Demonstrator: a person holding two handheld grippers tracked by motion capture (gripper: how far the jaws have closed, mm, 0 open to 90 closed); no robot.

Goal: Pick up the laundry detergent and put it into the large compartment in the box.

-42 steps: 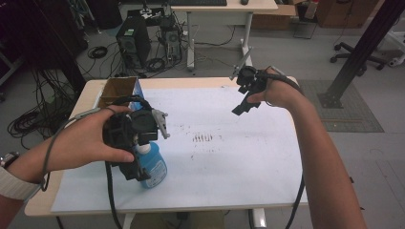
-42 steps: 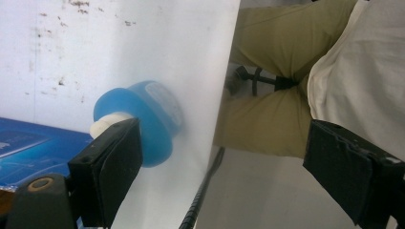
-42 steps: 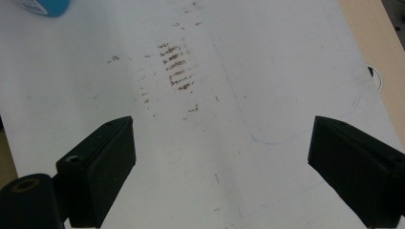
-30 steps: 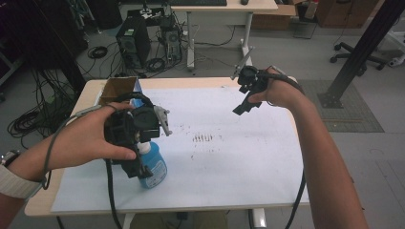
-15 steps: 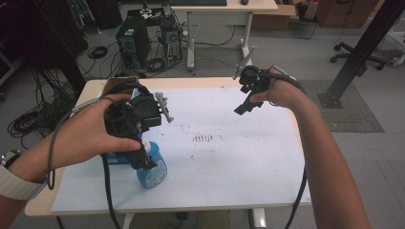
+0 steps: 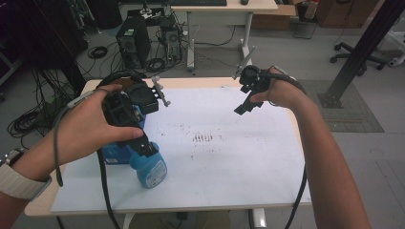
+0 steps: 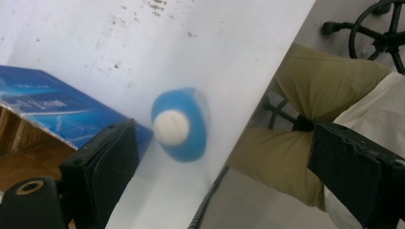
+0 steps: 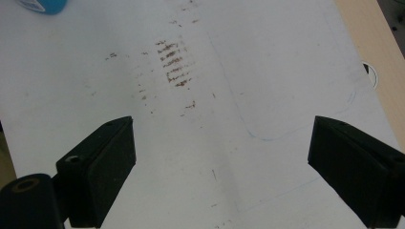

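Box: we saw a blue box (image 6: 111,153) at the left of the white table top (image 6: 229,162), mostly hidden under the left hand in the high view; in the left gripper view its printed top (image 7: 52,107) lay beside a brown cardboard edge.
Left gripper: we found the left gripper (image 6: 143,143) raised above the bottle, pointing down at it. Its jaws had just been opening and stood wide, with nothing pressed between the pads. In the left gripper view (image 7: 229,157) the bottle showed below and between the jaws, nearer the left one, apart from both.
Bottle: we saw the blue bottle (image 6: 150,169) standing upright near the front left of the table, just beside the box. From above, its white cap (image 7: 171,128) faced the camera, a little blurred.
Stains: we noted a patch of brown marks (image 6: 204,138) near the middle of the table top, well apart from the bottle.
Right gripper: we saw the right gripper (image 6: 243,106) held above the far right part of the table, well apart from the bottle. Its jaws stood wide over bare, stained surface (image 8: 224,143), gripping nothing.
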